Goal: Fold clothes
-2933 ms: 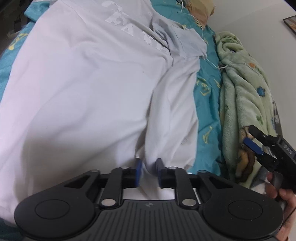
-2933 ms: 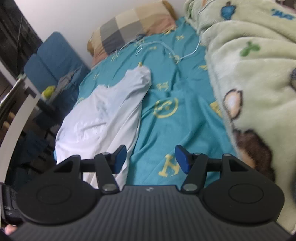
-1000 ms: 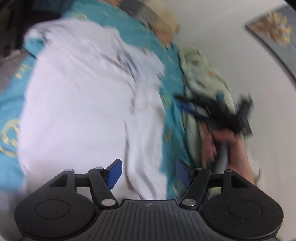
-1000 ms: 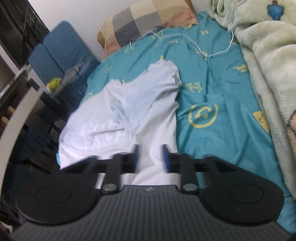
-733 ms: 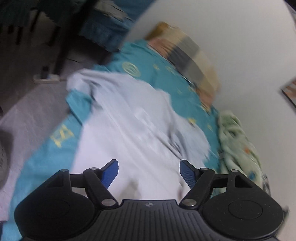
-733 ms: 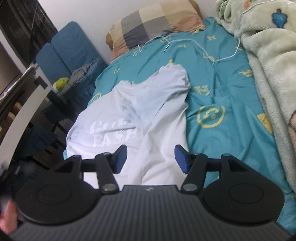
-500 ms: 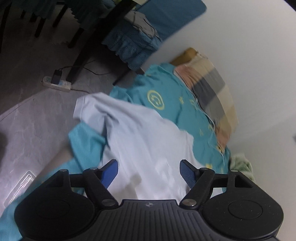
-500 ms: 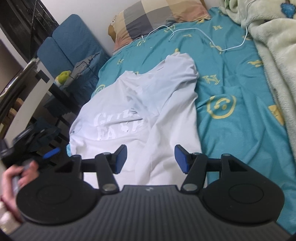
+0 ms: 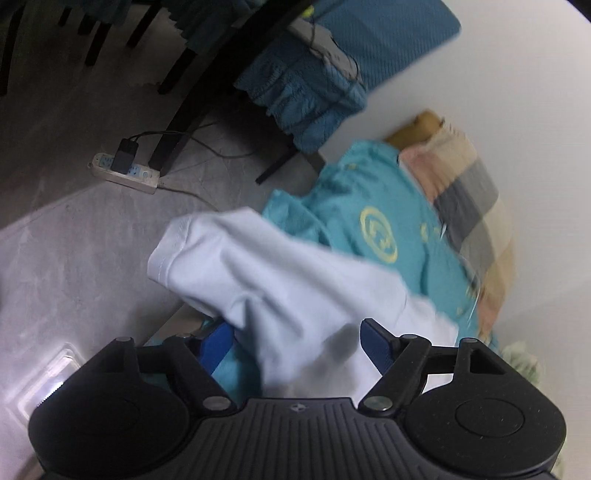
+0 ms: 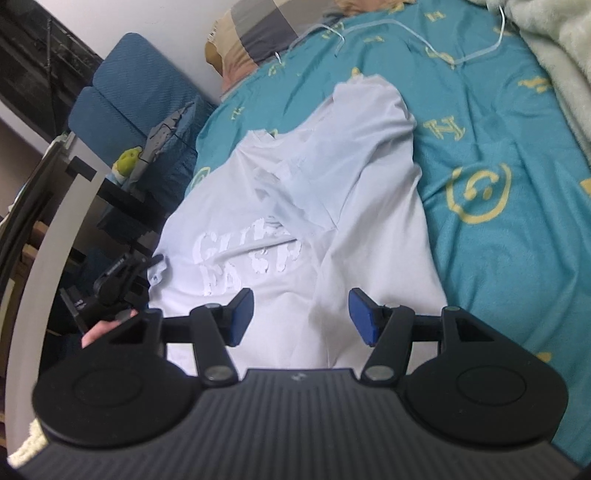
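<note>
A white T-shirt (image 10: 325, 229) with white lettering lies spread on the teal bedsheet (image 10: 517, 155), one side folded over its middle. My right gripper (image 10: 301, 315) is open and empty above the shirt's lower part. My left gripper (image 9: 297, 341) is open, and the shirt's sleeve (image 9: 236, 269) hangs over the bed's edge between its fingers. The left gripper also shows in the right wrist view (image 10: 122, 280), at the shirt's left edge beside the bed.
A checked pillow (image 10: 273, 26) lies at the bed's head. A green fleece blanket (image 10: 557, 62) lies along the right. A white cable (image 10: 406, 29) runs over the sheet. Blue chairs (image 10: 129, 96), a dark table leg (image 9: 207, 96) and a power strip (image 9: 125, 173) stand left of the bed.
My left gripper let go of the shirt, opened, and swung left to the sleeve at the bed's edge. My right gripper shut briefly, opened again, and moved over the shirt.
</note>
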Available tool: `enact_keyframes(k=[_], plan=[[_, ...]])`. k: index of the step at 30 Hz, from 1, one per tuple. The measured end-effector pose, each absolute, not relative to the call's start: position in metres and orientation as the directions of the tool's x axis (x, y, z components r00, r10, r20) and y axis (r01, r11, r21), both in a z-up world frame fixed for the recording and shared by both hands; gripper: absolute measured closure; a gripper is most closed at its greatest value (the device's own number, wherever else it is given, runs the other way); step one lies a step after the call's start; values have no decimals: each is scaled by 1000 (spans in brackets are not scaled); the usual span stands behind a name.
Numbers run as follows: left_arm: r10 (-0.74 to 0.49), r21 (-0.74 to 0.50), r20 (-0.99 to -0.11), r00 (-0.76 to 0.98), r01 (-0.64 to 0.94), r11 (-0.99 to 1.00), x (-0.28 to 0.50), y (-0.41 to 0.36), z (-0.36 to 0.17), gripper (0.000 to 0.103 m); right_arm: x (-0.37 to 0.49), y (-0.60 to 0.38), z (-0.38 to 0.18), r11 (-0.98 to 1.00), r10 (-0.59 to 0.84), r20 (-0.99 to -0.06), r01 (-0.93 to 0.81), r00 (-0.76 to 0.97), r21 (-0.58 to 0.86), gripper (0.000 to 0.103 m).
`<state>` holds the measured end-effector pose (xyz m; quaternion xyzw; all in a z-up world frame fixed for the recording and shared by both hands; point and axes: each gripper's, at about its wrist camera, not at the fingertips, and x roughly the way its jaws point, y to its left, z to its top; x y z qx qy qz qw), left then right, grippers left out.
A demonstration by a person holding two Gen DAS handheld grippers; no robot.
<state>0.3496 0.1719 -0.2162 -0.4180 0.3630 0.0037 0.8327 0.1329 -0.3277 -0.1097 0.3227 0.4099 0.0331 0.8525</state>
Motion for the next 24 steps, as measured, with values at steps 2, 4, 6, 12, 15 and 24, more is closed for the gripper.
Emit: enact_keyframes(k=[2, 4, 6, 12, 15, 24], plan=[[-295, -710, -592, 749, -312, 631, 358, 176, -220, 27, 137, -327, -115, 777, 335, -682, 219, 651, 590, 43], [-275, -698, -601, 750, -326, 638, 367, 177, -223, 30, 138, -327, -118, 769, 342, -684, 226, 644, 598, 43], [-254, -685, -610, 751, -339, 645, 374, 179, -224, 43, 139, -327, -118, 766, 343, -684, 230, 644, 600, 43], [-166, -581, -653, 739, -347, 737, 374, 173, -193, 93, 135, -335, -110, 745, 333, -664, 245, 670, 620, 43], [-124, -532, -638, 760, -318, 785, 362, 165, -165, 97, 131, -337, -107, 737, 330, -653, 247, 682, 629, 43], [-122, -325, -529, 840, -68, 943, 345, 71, -70, 98, 119, -354, -97, 717, 293, -626, 267, 723, 644, 43]])
